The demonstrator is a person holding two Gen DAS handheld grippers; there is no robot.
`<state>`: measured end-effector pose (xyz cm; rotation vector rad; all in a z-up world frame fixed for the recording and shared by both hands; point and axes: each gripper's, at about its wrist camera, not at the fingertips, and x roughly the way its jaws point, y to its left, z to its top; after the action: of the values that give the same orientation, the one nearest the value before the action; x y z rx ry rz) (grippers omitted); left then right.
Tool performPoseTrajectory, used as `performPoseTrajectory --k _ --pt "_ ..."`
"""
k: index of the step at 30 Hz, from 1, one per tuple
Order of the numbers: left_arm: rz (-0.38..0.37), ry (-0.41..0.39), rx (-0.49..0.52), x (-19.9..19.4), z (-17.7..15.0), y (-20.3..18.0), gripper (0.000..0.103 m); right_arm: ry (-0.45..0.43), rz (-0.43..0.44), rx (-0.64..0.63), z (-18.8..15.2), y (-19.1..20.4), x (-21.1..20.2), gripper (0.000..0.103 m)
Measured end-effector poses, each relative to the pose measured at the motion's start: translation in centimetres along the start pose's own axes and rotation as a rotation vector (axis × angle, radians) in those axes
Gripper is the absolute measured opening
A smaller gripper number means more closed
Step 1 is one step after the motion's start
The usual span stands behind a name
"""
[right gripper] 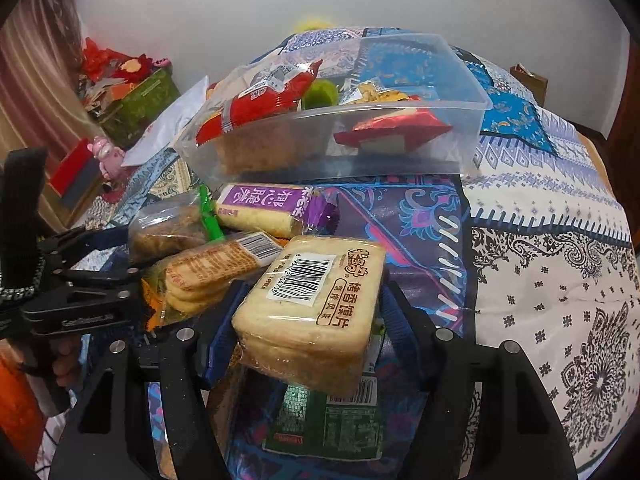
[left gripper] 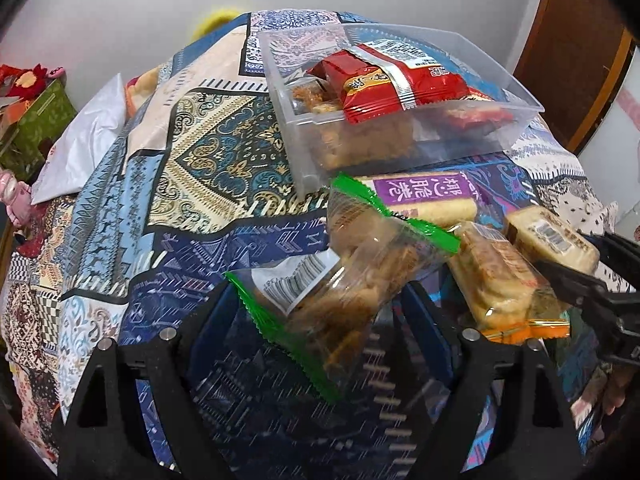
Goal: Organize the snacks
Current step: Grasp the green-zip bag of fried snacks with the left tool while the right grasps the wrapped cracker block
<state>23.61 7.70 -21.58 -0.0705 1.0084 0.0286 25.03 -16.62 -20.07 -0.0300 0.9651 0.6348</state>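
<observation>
Left wrist view showed the patchwork tablecloth [left gripper: 192, 168] spread over the table, and on it a clear plastic bin [left gripper: 516, 128] holding red snack packets [left gripper: 384, 84]. Just in front of the bin lay a purple-labelled wafer bar [left gripper: 424, 196]. The left gripper [left gripper: 320, 312] was clenched on a green-edged cookie pack [left gripper: 344, 264], lifted and tilted before the bin. Beside it sat an orange-edged cracker pack [left gripper: 496, 280].

From the right wrist, the right gripper [right gripper: 308, 320] was grasping a pale toast-slice pack [right gripper: 316, 304] with its barcode up, held above a green packet [right gripper: 324, 420] lying on the cloth. The left gripper's black frame [right gripper: 80, 296] stood at the left, near the cracker pack.
</observation>
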Motion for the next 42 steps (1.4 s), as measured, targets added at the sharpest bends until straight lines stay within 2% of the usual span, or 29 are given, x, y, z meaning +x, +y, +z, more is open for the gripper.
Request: performPoseTrajectory --k 3,5,8,10,21,25,27,29,31,32,34,37,42 --pt "-0.016 -0.031 -0.035 0.0 0.1 0.1 0.084 -0.009 0.003 0.004 -0.1 -0.1 -0.3 0.062" --pt "-0.019 -0.064 -0.045 -0.4 0.0 0.0 0.081 -0.014 0.004 0.004 -0.2 -0.2 -0.5 0.060" --pt "-0.006 -0.094 -0.023 -1.1 -0.3 -0.4 0.060 -0.019 0.005 0.005 -0.3 -0.3 -0.8 0.058" --pt "-0.008 -0.094 -0.017 -1.3 -0.5 -0.4 0.042 -0.023 0.004 0.010 -0.3 -0.5 -1.0 0.057" --pt "-0.040 -0.136 -0.005 -4.5 -2.2 -0.4 0.022 -0.053 -0.009 0.036 -0.4 -1.5 -2.7 0.053" --pt "-0.045 -0.142 0.006 -6.0 -3.2 -0.4 0.020 -0.064 -0.012 0.037 -0.4 -1.6 -3.2 0.053" --pt "-0.055 -0.118 0.017 -6.5 -3.5 -0.3 0.021 -0.069 -0.010 0.037 -0.4 -1.6 -3.5 0.053" --pt "-0.055 -0.095 0.019 -6.9 -3.8 -0.3 0.033 -0.071 -0.007 0.038 -0.3 -1.7 -3.6 0.053" --pt "-0.033 -0.115 0.033 -7.6 -4.0 -0.2 0.071 -0.071 -0.003 0.036 -0.4 -1.7 -3.7 0.052" --pt "-0.017 -0.142 0.044 -8.0 -4.0 -0.3 0.076 -0.071 -0.003 0.036 -0.3 -1.7 -3.8 0.052" --pt "0.010 -0.172 0.072 -8.5 -3.5 -0.3 0.079 -0.072 -0.001 0.035 -0.4 -1.8 -3.8 0.052" --pt "-0.007 -0.168 0.094 -7.9 -2.3 -0.2 0.081 -0.070 0.003 0.045 -0.3 -2.1 -3.7 0.052" --pt "-0.055 -0.090 0.092 -4.2 -0.8 0.3 0.081 -0.076 0.004 0.051 -0.2 -2.3 -3.9 0.052"
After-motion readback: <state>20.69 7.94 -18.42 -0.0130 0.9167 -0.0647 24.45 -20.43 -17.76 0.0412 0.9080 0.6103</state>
